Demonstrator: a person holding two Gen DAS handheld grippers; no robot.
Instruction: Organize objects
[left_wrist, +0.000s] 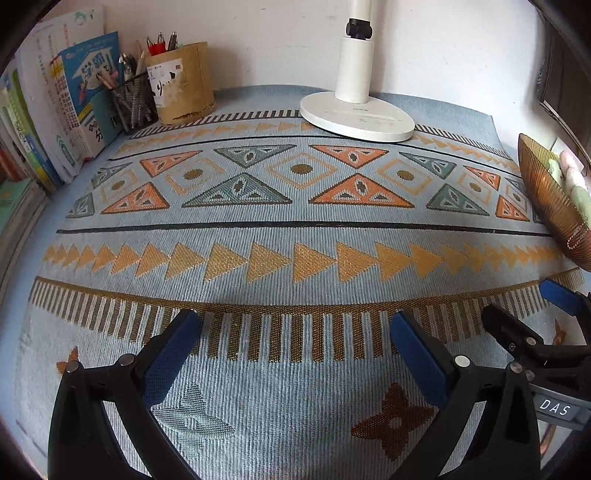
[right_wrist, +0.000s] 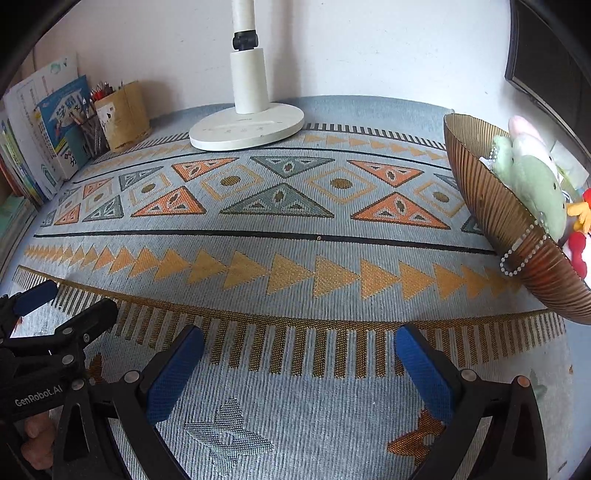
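Note:
A ribbed amber bowl (right_wrist: 491, 206) stands at the right edge of the patterned cloth and holds a green plush toy (right_wrist: 528, 184), a pink one and a red and yellow one, with a white bead chain over its rim. The same bowl (left_wrist: 550, 206) shows at the right of the left wrist view. My left gripper (left_wrist: 295, 328) hovers open over the near cloth with nothing between its blue pads. My right gripper (right_wrist: 299, 343) is open too and holds nothing. In each view the other gripper sits alongside at the frame's edge.
A white desk lamp base (left_wrist: 356, 116) stands at the back centre by the wall. At the back left are a bamboo pen holder (left_wrist: 183, 83), a black mesh pen cup (left_wrist: 135, 101) and upright books (left_wrist: 62, 103). The patterned tablecloth (left_wrist: 295, 229) covers the desk.

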